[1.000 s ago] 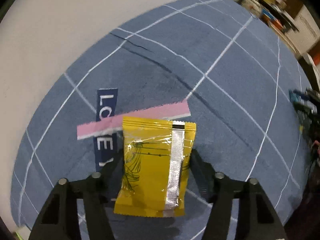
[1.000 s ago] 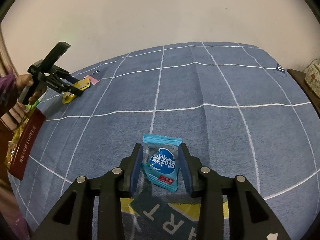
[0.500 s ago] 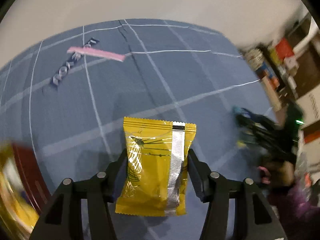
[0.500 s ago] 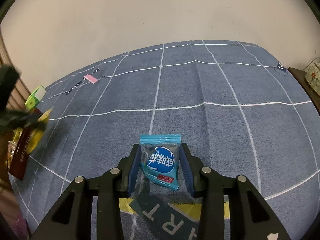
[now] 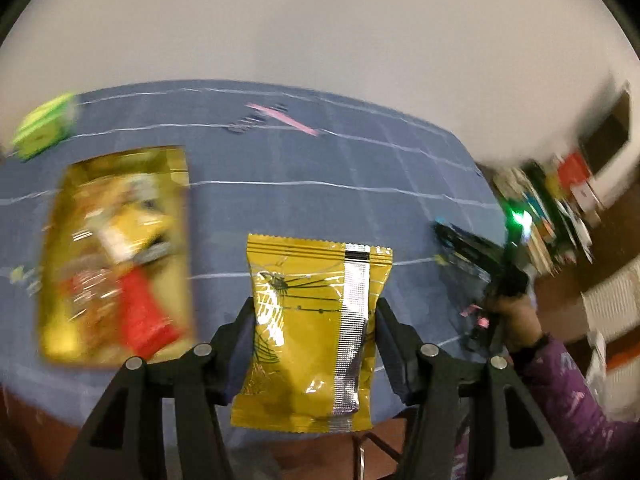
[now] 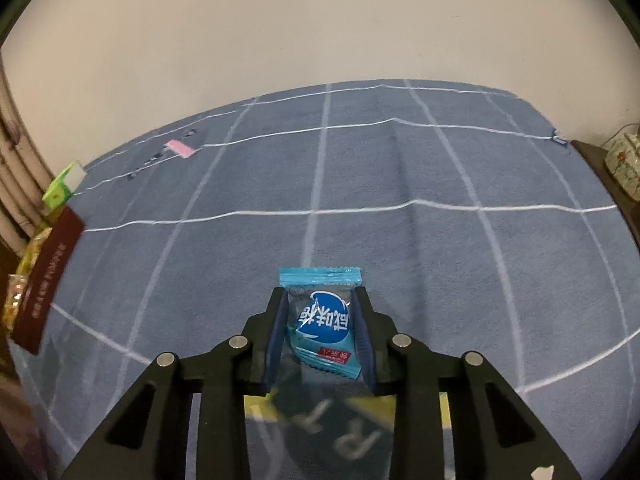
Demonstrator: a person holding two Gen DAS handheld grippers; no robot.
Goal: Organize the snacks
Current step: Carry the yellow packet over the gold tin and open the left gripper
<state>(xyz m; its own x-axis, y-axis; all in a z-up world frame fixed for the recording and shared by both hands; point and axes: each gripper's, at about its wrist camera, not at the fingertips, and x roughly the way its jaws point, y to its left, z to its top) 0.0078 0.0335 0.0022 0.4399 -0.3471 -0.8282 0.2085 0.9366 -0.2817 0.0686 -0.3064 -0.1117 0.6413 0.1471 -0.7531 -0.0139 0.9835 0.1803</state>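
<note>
Snack packets fill the lower middle of both wrist views, each pinched between a pair of black fingers. In the left wrist view, the left gripper (image 5: 314,344) is clamped on a yellow packet (image 5: 316,344) with a silver seam running down its right half; the packet stands upright between the jaws, held above the near edge of the blue cloth (image 5: 320,208) with its white grid lines. To the left of it, in the left half of that frame, a large gold bag (image 5: 116,256) with a red patch lies flat on the cloth, blurred. A green box (image 5: 44,126) sits at the upper left, and a pink strip (image 5: 284,118) lies near the top centre of the cloth. At the right edge, a hand (image 5: 516,320) in a purple sleeve grips the other tool.

In the right wrist view, the right gripper (image 6: 320,336) is closed on a small blue packet (image 6: 322,322) with white characters on a dark blue patch; its crimped top edge sticks out past the fingertips. It is just above the cloth; whether it touches cannot be told. Along the left edge of this frame lie a dark red box (image 6: 48,280) and the green box, with the pink strip at the upper left. A floral tin (image 6: 624,160) stands at the right edge.
</note>
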